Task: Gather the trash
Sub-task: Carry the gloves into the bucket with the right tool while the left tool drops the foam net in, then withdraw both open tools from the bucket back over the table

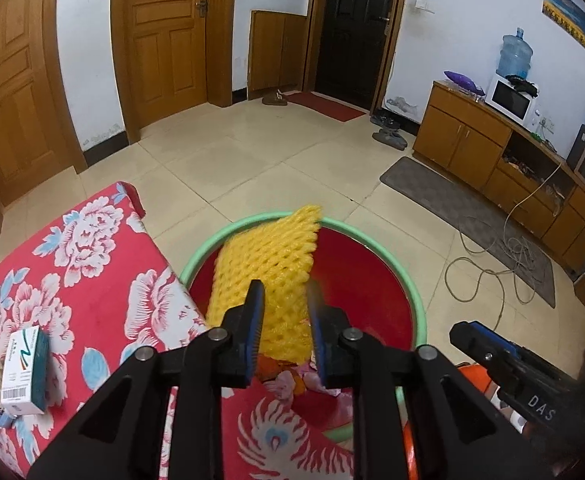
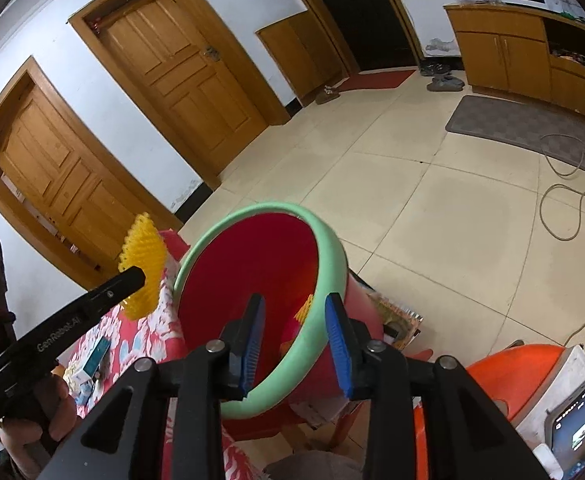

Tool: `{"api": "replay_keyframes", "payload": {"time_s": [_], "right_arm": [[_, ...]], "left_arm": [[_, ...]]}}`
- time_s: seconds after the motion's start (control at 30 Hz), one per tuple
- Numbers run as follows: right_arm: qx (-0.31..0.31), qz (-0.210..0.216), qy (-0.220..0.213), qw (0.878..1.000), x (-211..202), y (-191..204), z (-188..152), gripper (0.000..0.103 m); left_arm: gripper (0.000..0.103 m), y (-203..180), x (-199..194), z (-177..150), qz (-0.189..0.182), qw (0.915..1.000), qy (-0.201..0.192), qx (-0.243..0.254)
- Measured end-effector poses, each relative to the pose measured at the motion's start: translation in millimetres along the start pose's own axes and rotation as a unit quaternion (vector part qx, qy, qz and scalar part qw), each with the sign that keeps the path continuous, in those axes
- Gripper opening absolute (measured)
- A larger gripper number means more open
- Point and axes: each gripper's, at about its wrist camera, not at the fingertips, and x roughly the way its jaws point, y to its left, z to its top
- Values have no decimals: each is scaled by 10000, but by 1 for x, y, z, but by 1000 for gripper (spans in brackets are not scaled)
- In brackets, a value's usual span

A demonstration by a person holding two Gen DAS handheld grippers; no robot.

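My left gripper (image 1: 284, 300) is shut on a yellow foam fruit net (image 1: 268, 264) and holds it over the red basin with a green rim (image 1: 416, 300). The net also shows in the right wrist view (image 2: 142, 264), held by the left gripper beside the basin (image 2: 252, 264). My right gripper (image 2: 294, 308) is shut on the basin's green rim (image 2: 312, 340) and holds the basin tilted. Some wrappers (image 1: 292, 384) lie in the basin's bottom. A small white and teal box (image 1: 24, 372) lies on the red flowered cloth (image 1: 92, 280).
An orange plastic stool (image 2: 504, 376) with a phone (image 2: 576, 428) stands at the right. A beige cable (image 1: 488, 264) and a grey mat (image 1: 464, 216) lie on the tiled floor. A wooden cabinet (image 1: 492, 148) lines the right wall.
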Motion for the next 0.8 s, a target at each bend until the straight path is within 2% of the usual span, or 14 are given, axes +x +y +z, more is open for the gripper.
{"api": "replay_keyframes", "payload": {"time_s": [0.03,0.13,0.23,0.37,0.6,0.8], "right_arm": [[13,7,-9,10000,0,-1,0,35],[5,18,-10,10000,-1,-1,-1,36],[-13,60,-4,10000,-2,1,-2,38],[-92,154,-25,9998,-10,6,-4,47],[-389,386,-58,9985,-28,31,-11,58],[-734,549,-53,9958,-42,59,-17,59]], "left_arm": [[27,1,0,1,-43,10000,-6,-38],[46,3,-1,0,-54,9999,-4,-129],[47,5,-5,-2,23,9999,-29,-122],[52,13,-18,-8,163,9994,-114,-283],[56,39,-55,-24,302,9969,-278,-672],[56,65,-82,-34,588,9927,-295,-1007]]}}
